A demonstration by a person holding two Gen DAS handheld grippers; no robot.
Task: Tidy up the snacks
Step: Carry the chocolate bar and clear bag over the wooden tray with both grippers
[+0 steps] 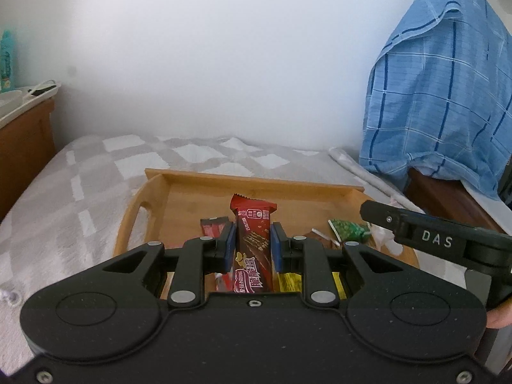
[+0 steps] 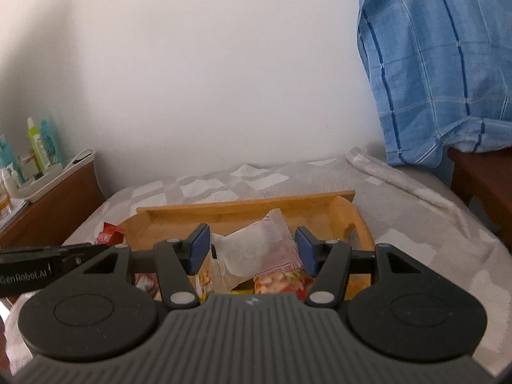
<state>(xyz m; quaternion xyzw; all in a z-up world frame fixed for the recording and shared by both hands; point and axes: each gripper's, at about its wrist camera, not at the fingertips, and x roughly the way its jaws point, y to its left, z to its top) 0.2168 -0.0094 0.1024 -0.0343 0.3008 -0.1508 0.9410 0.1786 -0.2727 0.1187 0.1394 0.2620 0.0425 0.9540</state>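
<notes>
My left gripper (image 1: 252,246) is shut on a red-brown chocolate wafer bar (image 1: 252,214), which sticks out lengthwise past the blue pads. My right gripper (image 2: 252,251) is shut on a white pastry in a clear wrapper (image 2: 256,240), its blue pads pressing both sides. Both hang over a wooden tray (image 1: 249,180) (image 2: 243,206) on the bed. In the tray lie a green packet (image 1: 347,228), a yellow packet (image 1: 289,281), a red packet (image 1: 214,225) and a colourful packet (image 2: 278,280). Another red packet (image 2: 108,233) lies at the tray's left rim.
A grey-white checked blanket (image 1: 80,192) covers the bed. A wooden nightstand with bottles (image 2: 41,147) stands at the left. A blue plaid cloth (image 1: 441,96) hangs over dark wooden furniture (image 2: 480,176) at the right. A white wall is behind.
</notes>
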